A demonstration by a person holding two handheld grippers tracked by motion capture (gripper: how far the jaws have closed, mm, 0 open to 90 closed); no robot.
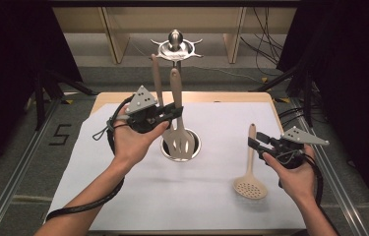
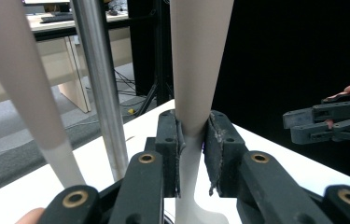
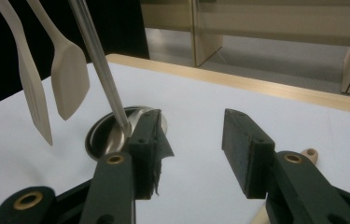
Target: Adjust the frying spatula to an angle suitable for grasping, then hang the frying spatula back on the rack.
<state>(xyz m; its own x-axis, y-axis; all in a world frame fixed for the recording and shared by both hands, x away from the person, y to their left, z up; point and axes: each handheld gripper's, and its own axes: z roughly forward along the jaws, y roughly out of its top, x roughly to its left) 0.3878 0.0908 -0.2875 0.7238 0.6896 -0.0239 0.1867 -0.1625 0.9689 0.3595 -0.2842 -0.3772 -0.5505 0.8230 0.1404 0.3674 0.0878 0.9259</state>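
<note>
done: one spatula apparently hung on rack | now: left gripper clamped on slotted turner handle (at rack pole) | left: skimmer on table, right gripper jaws apart, empty

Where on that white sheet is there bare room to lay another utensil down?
The near stretch of the white sheet, between the forearms, is bare, and so is its far right corner. It is crowded around the stand base with the slotted turner, and by the skimmer.

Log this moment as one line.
left gripper: shut on slotted spatula handle at rack | right gripper: open, above skimmer handle | skimmer: flat on table
</note>
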